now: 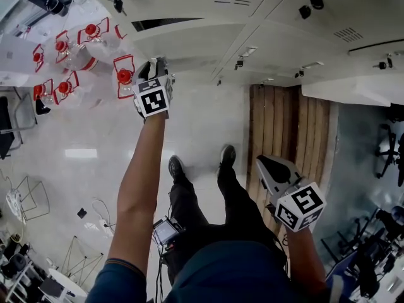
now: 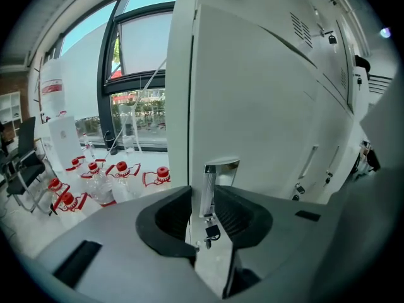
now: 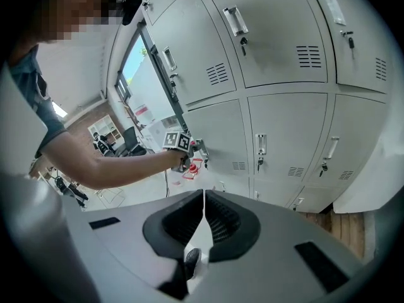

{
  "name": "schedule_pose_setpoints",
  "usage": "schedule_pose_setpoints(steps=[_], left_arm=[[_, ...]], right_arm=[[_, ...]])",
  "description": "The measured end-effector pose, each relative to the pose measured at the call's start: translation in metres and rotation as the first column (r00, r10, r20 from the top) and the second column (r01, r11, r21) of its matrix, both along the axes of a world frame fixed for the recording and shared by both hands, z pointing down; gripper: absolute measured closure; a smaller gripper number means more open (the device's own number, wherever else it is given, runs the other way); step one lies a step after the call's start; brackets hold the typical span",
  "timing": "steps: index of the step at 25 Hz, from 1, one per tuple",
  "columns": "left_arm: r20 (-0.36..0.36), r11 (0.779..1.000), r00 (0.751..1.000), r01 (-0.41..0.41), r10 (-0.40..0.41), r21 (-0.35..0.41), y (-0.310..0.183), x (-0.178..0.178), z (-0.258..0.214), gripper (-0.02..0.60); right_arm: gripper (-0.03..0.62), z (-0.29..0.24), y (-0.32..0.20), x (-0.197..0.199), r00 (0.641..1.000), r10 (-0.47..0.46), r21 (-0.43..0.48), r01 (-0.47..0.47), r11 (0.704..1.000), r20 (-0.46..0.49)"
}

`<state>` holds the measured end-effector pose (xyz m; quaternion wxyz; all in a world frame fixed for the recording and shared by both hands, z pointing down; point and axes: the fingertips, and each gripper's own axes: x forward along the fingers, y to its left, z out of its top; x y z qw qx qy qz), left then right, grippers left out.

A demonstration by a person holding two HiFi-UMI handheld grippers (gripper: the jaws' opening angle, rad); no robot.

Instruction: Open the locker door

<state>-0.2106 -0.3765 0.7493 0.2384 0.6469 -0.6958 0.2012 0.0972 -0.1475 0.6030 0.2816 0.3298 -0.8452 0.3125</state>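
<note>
Setting was an office-type workroom. Grey metal lockers [image 3: 278, 43] lined one wall; office chairs [image 2: 19, 166], water jugs [image 2: 101, 185] and large windows [image 2: 142, 55] were nearby.

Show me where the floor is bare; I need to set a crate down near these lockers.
Bare: the pale floor between the lockers, the person's shoes and the wooden boards; the boards themselves look bare too. Crowded: the red-capped bottles at the left, beside the left gripper shut on the door handle, and the cables lower left.

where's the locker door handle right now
Left gripper view, centre: the handle is clamped in the left gripper, on the locker door, right of the red-capped bottles.
</note>
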Motion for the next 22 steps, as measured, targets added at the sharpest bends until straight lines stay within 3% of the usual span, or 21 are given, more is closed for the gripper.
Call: schedule_pose_setpoints(steps=[10, 15, 22], left_arm=[[0.047, 0.984, 0.985, -0.163, 0.166, -0.068, 0.055, 0.023, 0.002, 0.498], [0.028, 0.952, 0.958, -0.281, 0.286, -0.121, 0.096, 0.045, 0.001, 0.529], [-0.017, 0.889, 0.907, -0.417, 0.422, -0.188, 0.140, 0.086, -0.003, 0.532]], right_arm=[[0.557, -0.023, 0.004, -0.010, 1.000, -0.023, 0.049, 0.023, 0.999, 0.015], [0.557, -0.040, 0.016, -0.019, 0.999, -0.039, 0.073, 0.037, 0.997, 0.023], [0.557, -0.073, 0.022, -0.028, 0.998, -0.054, 0.122, 0.049, 0.991, 0.037]])
